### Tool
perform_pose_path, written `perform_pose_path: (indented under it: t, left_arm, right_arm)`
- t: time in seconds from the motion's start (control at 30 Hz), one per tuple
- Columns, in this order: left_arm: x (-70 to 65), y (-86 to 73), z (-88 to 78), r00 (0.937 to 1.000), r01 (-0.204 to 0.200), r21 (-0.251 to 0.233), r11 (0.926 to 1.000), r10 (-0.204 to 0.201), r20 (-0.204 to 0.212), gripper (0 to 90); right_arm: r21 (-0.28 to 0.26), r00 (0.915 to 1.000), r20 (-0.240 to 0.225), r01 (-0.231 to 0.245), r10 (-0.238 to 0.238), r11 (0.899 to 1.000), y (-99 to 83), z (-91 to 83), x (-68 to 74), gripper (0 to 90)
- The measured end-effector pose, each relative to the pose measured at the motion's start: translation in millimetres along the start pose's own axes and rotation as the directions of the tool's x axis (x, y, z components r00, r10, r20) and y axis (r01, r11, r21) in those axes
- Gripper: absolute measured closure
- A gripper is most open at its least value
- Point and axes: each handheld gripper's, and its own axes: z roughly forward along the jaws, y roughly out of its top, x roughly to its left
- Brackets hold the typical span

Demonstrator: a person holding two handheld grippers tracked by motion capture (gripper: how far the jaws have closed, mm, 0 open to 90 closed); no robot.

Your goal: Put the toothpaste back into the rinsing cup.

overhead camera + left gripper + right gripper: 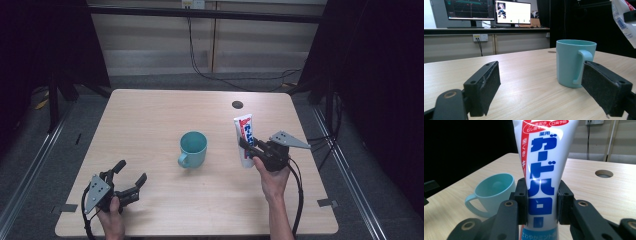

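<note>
At about 7 o'clock on the table (150,115), the left gripper (131,175) rests with jaws spread, gripping nothing. A teal mug (193,148) stands at centre, handle toward 7. At 3 o'clock, the right gripper (248,146) clamps a white toothpaste tube (245,135) printed with blue Japanese characters, long axis upright, crimped end up

Pale wooden table (150,115), beige cabinets (200,45) behind, monitors (491,10) above, dark curtains (380,75) alongside.
</note>
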Motion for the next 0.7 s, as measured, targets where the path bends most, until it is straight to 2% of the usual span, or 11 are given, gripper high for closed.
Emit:
perform_pose_path:
  t: [0.7]
  left_arm:
    - [0.4, 0.1, -0.2, 1.0000, -0.004, 0.002, 1.0000, 0.004, -0.004, 15.5]
  right_arm:
    - [-0.013, 0.9989, -0.046, 0.007, -0.008, 1.000, 9.2, 13.2, 3.9, 68.3]
